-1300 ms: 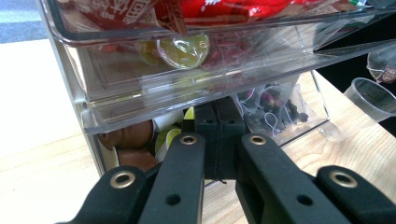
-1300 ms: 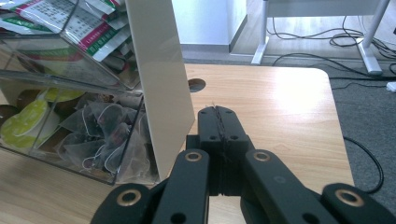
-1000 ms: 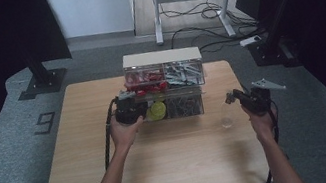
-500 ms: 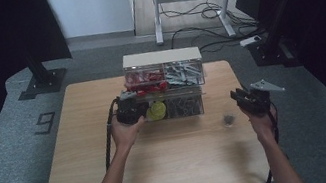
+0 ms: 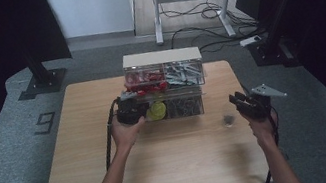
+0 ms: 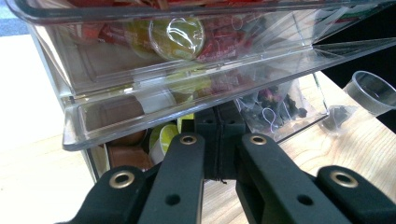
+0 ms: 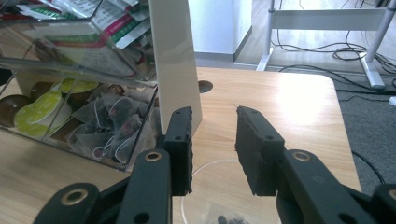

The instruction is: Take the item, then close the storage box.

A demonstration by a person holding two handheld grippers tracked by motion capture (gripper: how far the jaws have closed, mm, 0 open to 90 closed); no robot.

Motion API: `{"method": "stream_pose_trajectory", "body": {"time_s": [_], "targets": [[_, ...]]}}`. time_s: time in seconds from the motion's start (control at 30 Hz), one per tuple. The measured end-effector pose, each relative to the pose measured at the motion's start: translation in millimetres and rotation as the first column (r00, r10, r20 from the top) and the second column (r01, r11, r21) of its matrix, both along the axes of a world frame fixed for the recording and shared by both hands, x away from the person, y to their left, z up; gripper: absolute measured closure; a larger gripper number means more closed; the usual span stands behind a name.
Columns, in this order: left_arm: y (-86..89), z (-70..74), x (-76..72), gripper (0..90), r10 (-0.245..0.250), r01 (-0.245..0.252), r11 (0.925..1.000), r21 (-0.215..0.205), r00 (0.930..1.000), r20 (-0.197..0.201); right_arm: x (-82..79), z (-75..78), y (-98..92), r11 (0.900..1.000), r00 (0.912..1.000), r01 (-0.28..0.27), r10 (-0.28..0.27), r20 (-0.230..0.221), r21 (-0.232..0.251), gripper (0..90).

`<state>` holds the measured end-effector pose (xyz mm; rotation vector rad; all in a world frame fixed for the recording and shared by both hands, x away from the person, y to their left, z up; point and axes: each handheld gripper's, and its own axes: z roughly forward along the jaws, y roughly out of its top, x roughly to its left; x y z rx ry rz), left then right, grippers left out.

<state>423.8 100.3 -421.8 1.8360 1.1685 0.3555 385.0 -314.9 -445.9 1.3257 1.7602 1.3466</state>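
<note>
Right hand-held gripper (image 5: 238, 100) jaws newly parted, nothing between, above the small clear cup (image 5: 229, 120).

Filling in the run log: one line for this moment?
left gripper shut at organizer drawer | right gripper just opened, empty | tea bag in clear cup

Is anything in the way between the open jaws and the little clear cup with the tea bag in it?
No. The right gripper hangs just above the clear cup, nothing visible between them.

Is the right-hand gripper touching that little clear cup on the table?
Apart. In the right gripper view the right gripper has open jaws above the clear cup, nothing between them; the high view shows the cup beside it.
</note>
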Motion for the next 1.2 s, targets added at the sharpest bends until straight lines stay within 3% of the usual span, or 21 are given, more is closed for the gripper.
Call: {"method": "stream_pose_trajectory", "body": {"time_s": [0.5,1.2], "targets": [[-1.8,2.7,1.3,90.0,-0.004,0.004,1.0000,0.001,1.0000,0.001,-11.5,-15.5,4.2,1.000,0.9997,-0.022,0.022,-0.005,0.019,64.3],[-0.2,-2.1,0.2,90.0,-0.002,0.002,1.0000,-0.005,1.0000,-0.002,-31.9,-22.8,7.3,0.998,0.9990,-0.045,0.044,0.012,0.038,64.4]]}}
